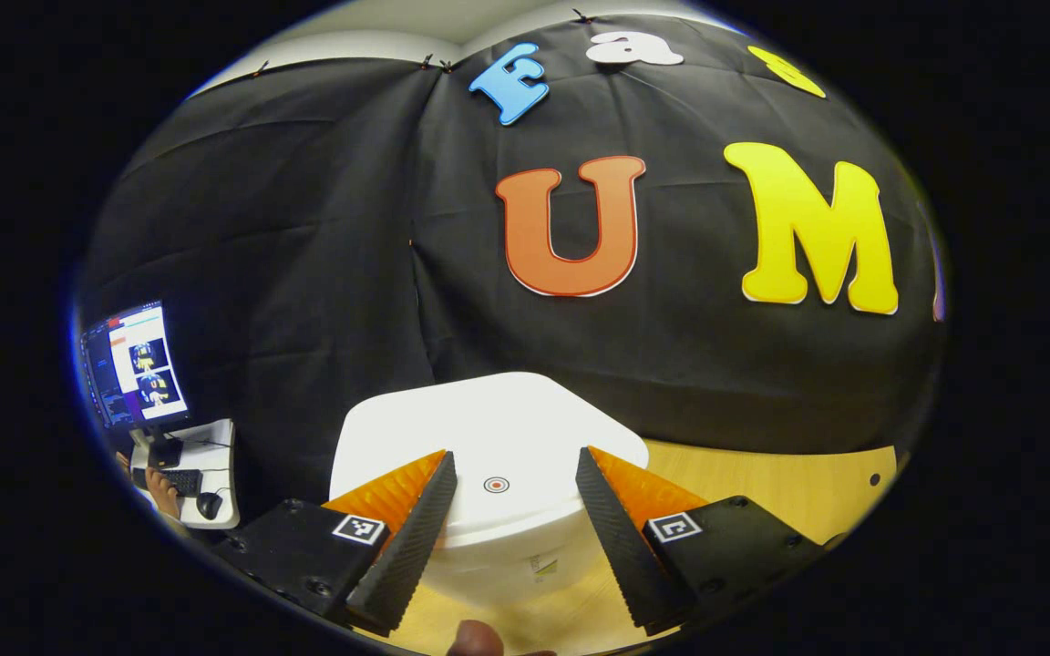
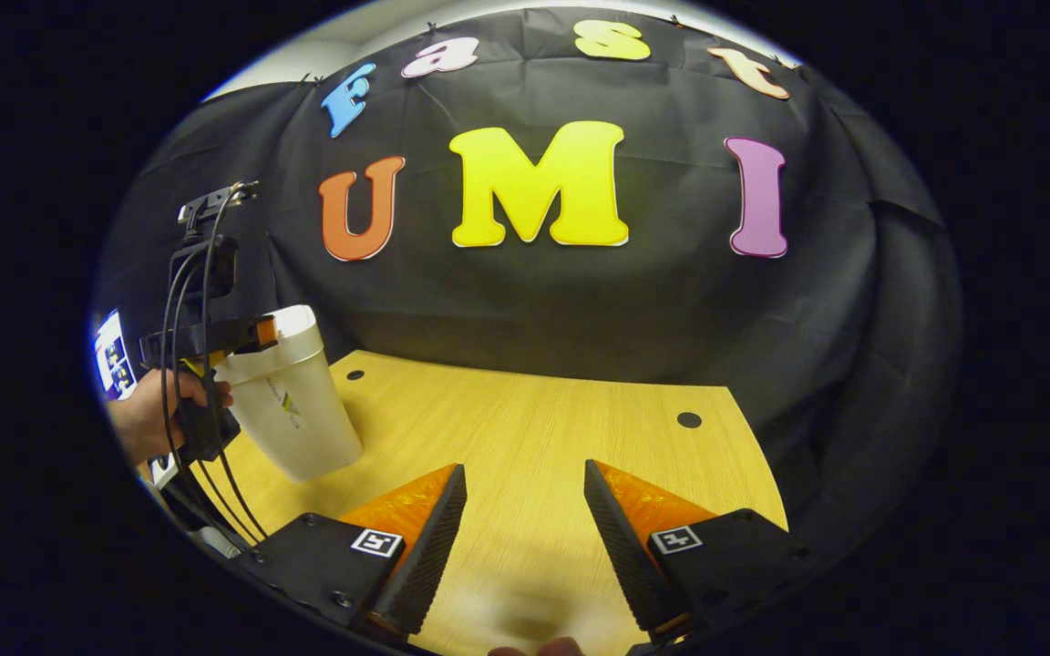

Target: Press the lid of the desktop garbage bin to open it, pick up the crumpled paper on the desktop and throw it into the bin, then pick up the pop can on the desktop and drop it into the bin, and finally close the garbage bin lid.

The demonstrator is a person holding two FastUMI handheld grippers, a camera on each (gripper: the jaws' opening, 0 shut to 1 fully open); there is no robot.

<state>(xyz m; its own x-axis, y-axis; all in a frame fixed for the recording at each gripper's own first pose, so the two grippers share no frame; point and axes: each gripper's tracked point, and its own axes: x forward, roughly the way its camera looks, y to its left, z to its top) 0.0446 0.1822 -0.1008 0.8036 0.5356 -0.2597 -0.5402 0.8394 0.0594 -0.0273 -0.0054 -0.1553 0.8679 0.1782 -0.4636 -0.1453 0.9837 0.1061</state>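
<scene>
White plastic marks the desktop garbage bin, which stands on the pale wooden worktop near its left back corner, close to the black cloth wall. In the left gripper view, going from left to right, a monitor glows on a small white side table with a keyboard and a mouse in front of it; then comes the bin with its lid down and a small round target mark on the lid's near edge. The left tongs hang right above that lid with their fingers spread apart and nothing between them, the mark showing in the gap. In the right gripper view, a hand at the far left holds the left tongs at the bin's top, with black cables looping off the tool. To the right of the bin the wooden worktop stretches out, with small dark holes in its surface. The right tongs hover over this worktop, well apart from the bin, their fingers wide apart and holding nothing.
</scene>
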